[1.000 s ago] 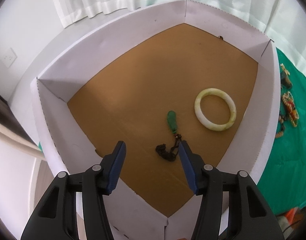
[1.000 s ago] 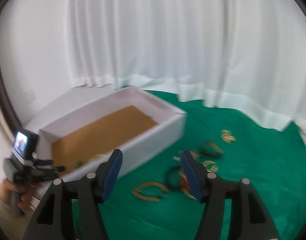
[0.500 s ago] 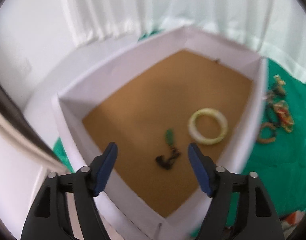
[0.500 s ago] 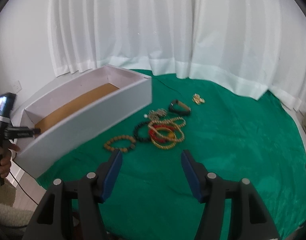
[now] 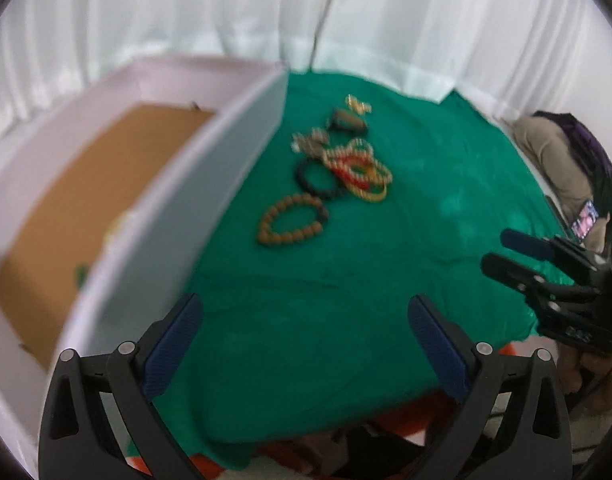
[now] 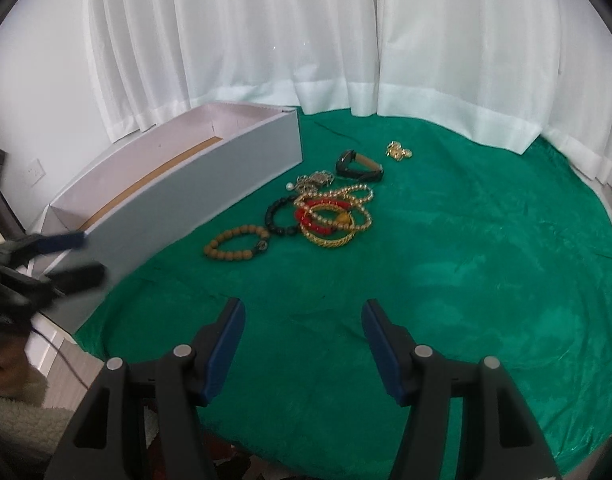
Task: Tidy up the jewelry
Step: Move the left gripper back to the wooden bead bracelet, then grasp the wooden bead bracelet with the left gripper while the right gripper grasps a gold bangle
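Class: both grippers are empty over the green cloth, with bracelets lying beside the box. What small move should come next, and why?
Probably lower the right gripper toward the brown bead bracelet. It lies nearest, apart from the tangled pile, beside the box, and the jaws stand open and empty.

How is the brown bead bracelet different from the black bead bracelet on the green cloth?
The brown wooden bead bracelet is tan, while the black bead bracelet is dark and glossy. The brown wooden bead bracelet lies alone nearer the camera; the black bead bracelet lies farther back, against the pile of red and gold bracelets. The brown one's loop looks larger. Both are round beaded loops lying flat on the green cloth, outside the white box.
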